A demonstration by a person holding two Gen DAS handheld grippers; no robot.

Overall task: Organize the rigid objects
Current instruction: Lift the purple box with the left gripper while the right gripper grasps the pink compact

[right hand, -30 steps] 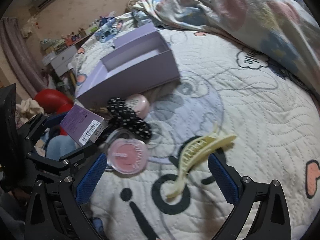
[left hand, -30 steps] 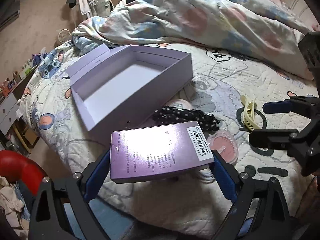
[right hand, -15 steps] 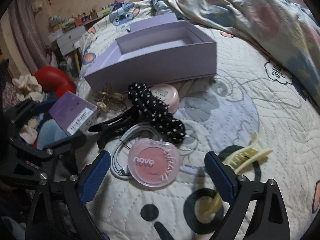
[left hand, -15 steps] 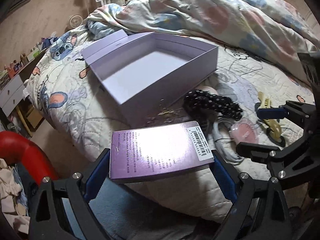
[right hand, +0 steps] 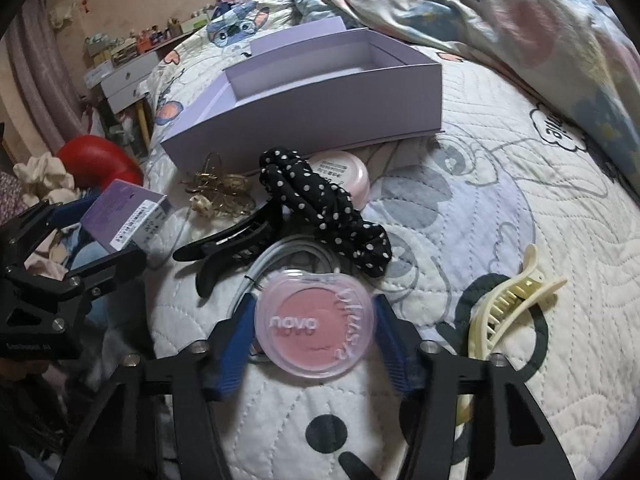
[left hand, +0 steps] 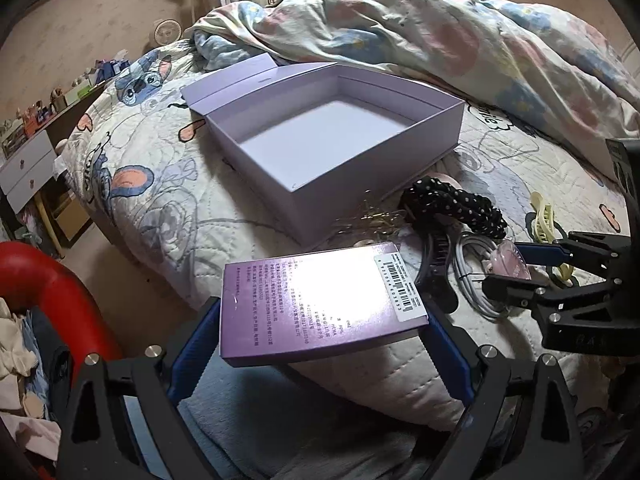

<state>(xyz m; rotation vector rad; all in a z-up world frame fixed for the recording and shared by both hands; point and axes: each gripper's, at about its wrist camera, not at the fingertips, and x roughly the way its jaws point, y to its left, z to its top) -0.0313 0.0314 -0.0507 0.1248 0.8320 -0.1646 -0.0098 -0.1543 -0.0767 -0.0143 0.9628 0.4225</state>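
Note:
My left gripper (left hand: 320,324) is shut on a small purple carton (left hand: 320,304) with a barcode, held over the bed's near edge; the carton also shows in the right wrist view (right hand: 124,216). An open lilac box (left hand: 332,144) lies empty on the quilt beyond it, also seen in the right wrist view (right hand: 312,96). My right gripper (right hand: 316,320) has its fingers on both sides of a round pink blush compact (right hand: 316,328) that rests on the quilt. In the left wrist view the right gripper (left hand: 516,264) is at the right.
Around the compact lie a white cable (right hand: 280,260), a black claw clip (right hand: 236,240), a polka-dot scrunchie (right hand: 324,208), a pink jar (right hand: 344,172), gold clips (right hand: 220,192) and a cream claw clip (right hand: 508,312). A bunched duvet (left hand: 440,32) lies at the back.
My right gripper moved left from the cream clip to the pink compact and closed in around it. My left gripper drew back toward the bed edge with the carton.

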